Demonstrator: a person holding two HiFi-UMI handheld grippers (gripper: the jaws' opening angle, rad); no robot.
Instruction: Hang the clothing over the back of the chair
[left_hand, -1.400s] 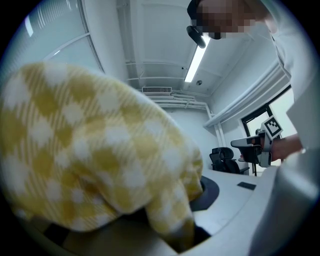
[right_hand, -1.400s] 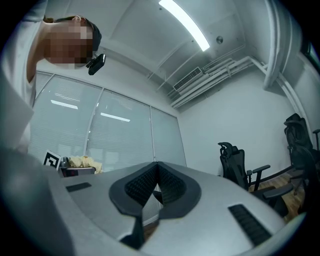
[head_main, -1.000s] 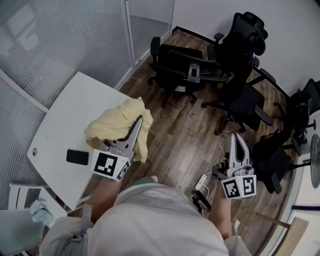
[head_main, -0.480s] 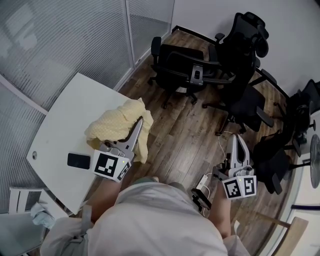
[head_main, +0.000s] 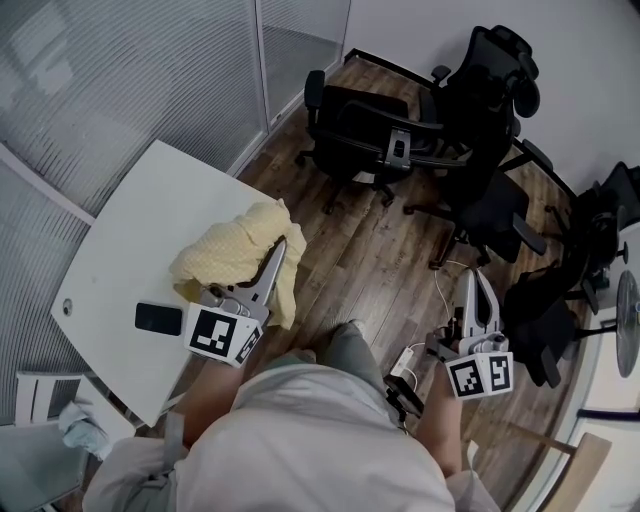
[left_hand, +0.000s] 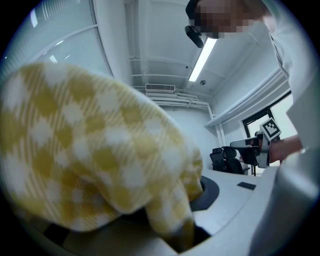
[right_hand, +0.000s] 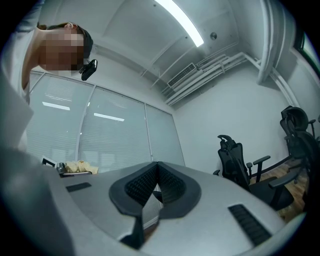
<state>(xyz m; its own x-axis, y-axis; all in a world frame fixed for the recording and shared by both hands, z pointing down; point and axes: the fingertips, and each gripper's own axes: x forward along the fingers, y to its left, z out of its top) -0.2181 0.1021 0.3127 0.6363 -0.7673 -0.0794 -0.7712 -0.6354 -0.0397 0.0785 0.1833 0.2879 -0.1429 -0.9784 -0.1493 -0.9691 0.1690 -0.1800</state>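
The clothing (head_main: 228, 250), a yellow-and-white checked garment, lies bunched at the right edge of the white worktop (head_main: 130, 220). One part hangs over that edge toward the floor (head_main: 370, 270). It looks soft, fleecy and light. I judge that it will sag and trail from wherever it is pinched, hold no shape of its own, and be unlikely to slip from ribbed pads. A hold on a thick fold at the heap's edge should lift it. A second hold further along a hem would probably help spread it before it goes over a chair back.

The left hand-held gripper (head_main: 281, 244) has its jaws partly closed on a thick fold of the clothing. In the left gripper view the cloth fills most of the frame and a fold runs down between the jaws. The right hand-held gripper (head_main: 470, 280) is pressed fully together on nothing and hangs over the floor, well apart from the worktop.

The worktop is smooth and carries only the clothing and a dark phone (head_main: 158, 317) near its near edge, just beside the left gripper's marker cube. Dragged cloth could catch the phone. The floor is wood plank, with a white cable (head_main: 437, 290) lying near the person's feet. The nearest chair (head_main: 365, 135), a black office chair, stands across the floor beyond the worktop's far right corner, with more by the wall. A ribbed glass partition (head_main: 120, 70) runs behind the worktop.
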